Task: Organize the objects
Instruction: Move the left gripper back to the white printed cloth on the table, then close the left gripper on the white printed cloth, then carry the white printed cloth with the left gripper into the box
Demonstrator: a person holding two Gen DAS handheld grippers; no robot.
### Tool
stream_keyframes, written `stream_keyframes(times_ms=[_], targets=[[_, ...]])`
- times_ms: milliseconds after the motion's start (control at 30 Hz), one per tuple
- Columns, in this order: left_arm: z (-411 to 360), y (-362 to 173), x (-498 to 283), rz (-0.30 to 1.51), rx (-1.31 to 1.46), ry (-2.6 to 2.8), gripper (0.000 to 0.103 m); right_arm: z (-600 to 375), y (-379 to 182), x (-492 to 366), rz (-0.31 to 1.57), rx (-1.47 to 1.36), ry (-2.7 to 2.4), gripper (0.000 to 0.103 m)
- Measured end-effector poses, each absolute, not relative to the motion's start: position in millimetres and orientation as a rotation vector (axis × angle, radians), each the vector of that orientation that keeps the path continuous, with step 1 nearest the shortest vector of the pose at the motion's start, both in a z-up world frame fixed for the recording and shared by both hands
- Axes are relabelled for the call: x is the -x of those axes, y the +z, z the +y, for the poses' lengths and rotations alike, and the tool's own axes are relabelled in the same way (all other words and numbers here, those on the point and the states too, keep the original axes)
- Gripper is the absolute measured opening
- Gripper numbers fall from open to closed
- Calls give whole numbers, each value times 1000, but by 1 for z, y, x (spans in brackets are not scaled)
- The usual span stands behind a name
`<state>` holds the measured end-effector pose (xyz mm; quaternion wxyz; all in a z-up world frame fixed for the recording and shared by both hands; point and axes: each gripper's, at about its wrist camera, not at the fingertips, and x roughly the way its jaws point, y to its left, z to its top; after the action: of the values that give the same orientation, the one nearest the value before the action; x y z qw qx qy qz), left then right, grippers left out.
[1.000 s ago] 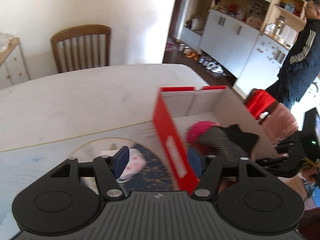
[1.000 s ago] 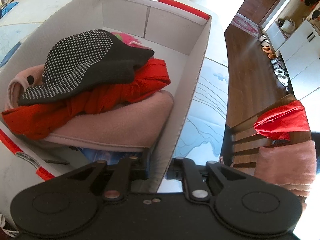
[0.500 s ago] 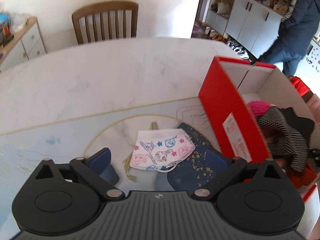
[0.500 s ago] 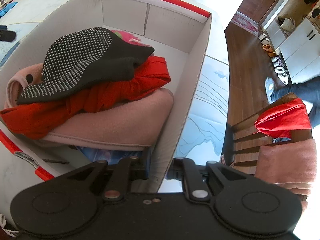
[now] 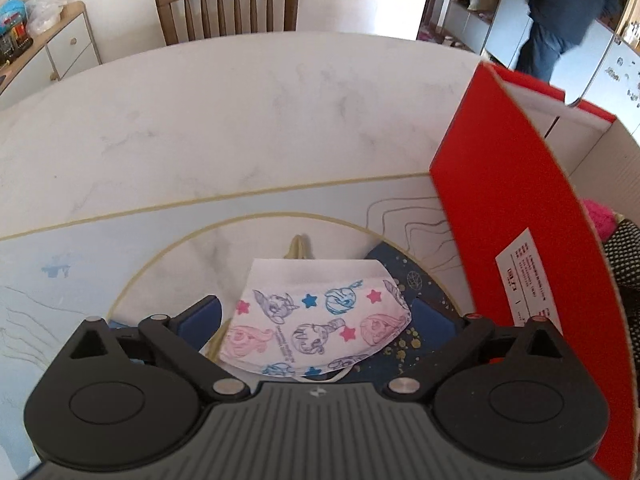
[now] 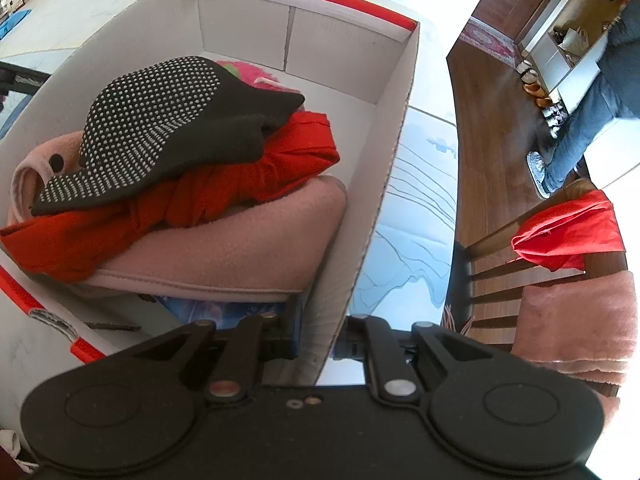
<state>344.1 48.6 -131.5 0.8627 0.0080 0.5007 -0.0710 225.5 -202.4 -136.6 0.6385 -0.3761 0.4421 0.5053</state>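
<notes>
A white face mask [image 5: 316, 320] printed with cartoon ponies and stars lies flat on the patterned table mat [image 5: 160, 248]. My left gripper [image 5: 316, 316] hangs just above it, open wide, one blue pad on each side of the mask and neither pressing it. To the right stands the red shoe box [image 5: 500, 200]. My right gripper [image 6: 320, 332] is shut on the box's near right wall [image 6: 360, 248]. Inside the box lie a black studded cloth [image 6: 168, 120], a red cloth [image 6: 240, 184] and a pink fleece [image 6: 240, 248].
A wooden chair [image 5: 228, 4] stands at the table's far side, with a sideboard [image 5: 48, 48] at the left. A person [image 5: 568, 8] stands by the cabinets. Another chair [image 6: 520, 280], draped with red cloth and a pink towel, sits past the table's right edge.
My left gripper has swung left off the box's red wall and sunk over the mask, its jaws spreading wide. The right gripper has kept still. The person in the background has walked on.
</notes>
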Motion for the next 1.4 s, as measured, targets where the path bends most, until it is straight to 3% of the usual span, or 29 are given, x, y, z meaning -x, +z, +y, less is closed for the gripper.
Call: stream_keyframes(times_ms=[400,567,700,767,833,1400], targets=[[52,-142,-347,1062,18,-83,99,-203,-138,-225,1012,855,1156,12],[49,-138,-345,1040,-36,-78,68,-204,-138,-225,1011,854,1157,12],[50,-133,-342,1034,-35,-99,52,-204,-138,-225,1009,855,1158,12],[48,-131,-339,1031,-30,-136,24,-205,-138,-224,1006,855,1159,12],[45,-127,-338,1038,-24,-152,14,-204,-138,-224,1007,855,1159,12],[51,-47,-284,979,24,-311,10,-205,-137,-226,993,850,1169,10]])
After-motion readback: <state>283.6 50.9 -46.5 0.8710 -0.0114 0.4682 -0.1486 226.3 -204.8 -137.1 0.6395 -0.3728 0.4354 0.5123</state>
